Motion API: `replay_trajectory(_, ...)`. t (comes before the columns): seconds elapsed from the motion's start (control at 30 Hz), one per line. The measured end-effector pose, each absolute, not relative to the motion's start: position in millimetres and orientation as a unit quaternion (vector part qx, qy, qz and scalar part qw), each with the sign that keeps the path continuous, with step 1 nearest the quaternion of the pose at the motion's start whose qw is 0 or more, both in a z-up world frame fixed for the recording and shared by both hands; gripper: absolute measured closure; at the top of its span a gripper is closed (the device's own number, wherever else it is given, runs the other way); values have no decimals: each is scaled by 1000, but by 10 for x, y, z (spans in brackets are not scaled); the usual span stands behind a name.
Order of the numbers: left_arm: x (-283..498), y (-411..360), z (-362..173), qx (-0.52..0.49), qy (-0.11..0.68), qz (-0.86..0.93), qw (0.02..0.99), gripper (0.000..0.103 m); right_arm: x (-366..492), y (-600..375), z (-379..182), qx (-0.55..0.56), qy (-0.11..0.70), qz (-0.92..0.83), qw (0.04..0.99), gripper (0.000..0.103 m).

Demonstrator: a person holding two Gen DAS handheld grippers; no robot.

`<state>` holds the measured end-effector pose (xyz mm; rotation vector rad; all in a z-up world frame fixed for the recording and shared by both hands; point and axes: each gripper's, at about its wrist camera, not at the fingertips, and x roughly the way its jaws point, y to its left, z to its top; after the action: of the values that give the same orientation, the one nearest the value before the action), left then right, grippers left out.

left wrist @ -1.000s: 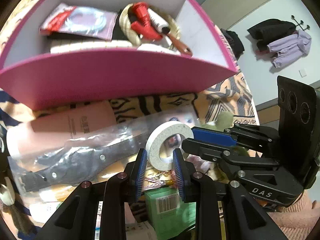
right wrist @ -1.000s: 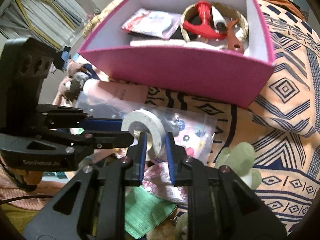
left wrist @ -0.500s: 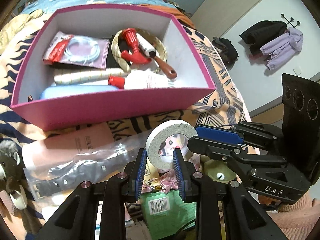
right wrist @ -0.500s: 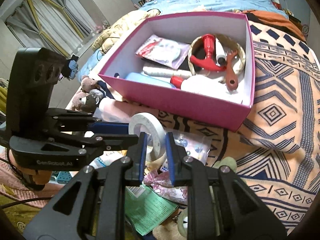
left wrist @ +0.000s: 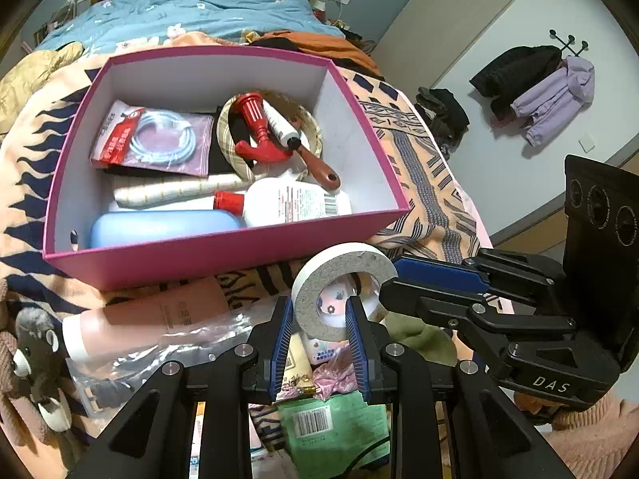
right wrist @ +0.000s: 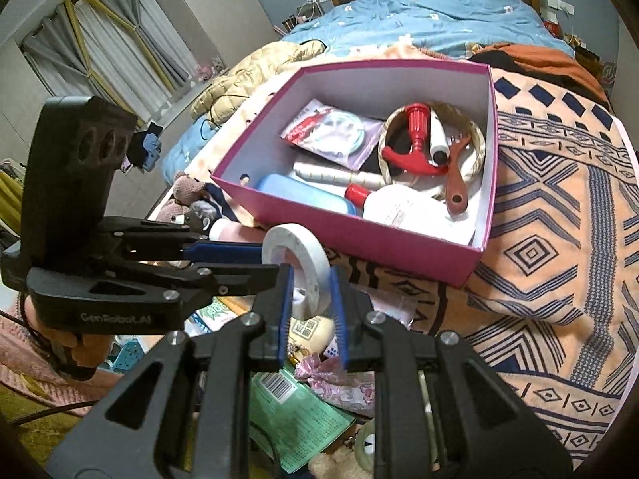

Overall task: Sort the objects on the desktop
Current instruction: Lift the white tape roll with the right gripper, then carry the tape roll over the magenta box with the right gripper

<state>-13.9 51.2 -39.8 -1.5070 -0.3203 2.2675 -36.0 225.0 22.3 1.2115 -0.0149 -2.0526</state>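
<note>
Patterned orange-and-navy blanket [right wrist: 559,207] is spread over the bed; everything else is laid on it.

Open pink cardboard box with white lining [left wrist: 223,255] is seen beyond both claws, near wall facing them. Already inside: bagged white cable [left wrist: 155,139], red plastic tool [left wrist: 257,131], brown wooden brush [left wrist: 319,167], white bottle with red cap [left wrist: 287,201], pale blue case [left wrist: 159,227].

Unsorted clutter is left on the near side of the box: pink tube [left wrist: 147,319], clear plastic bag [left wrist: 159,355], green printed packet [left wrist: 331,427], grey plush toy [left wrist: 36,351].

White roll of tape with grey foam-like face [left wrist: 339,283] is held clear of the clutter, between the box's near wall and the claws, ring standing on edge.

Left gripper [left wrist: 319,339] is closed nearly fully, lower arc of the ring clamped between its blue pads. Right gripper [right wrist: 313,311] is likewise nearly closed on the same roll, band pinched from the other side. In the left view the right claw is seen reaching in from the right, pads at the ring's edge.

Key relation: box opening lies straight ahead of and above both claws, roll's hole axis running roughly across the left gripper's line. Both hands are judged about equally near; a forward carry over the near wall is likely needed, with the roll not yet over the box.
</note>
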Motion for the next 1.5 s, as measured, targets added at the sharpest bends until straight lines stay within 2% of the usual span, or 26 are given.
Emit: replay_trajectory(1.5, -437, 513, -137, -509, -109, 829, 204, 77, -653, 2281, 478, 434, -21, -823, 366, 81)
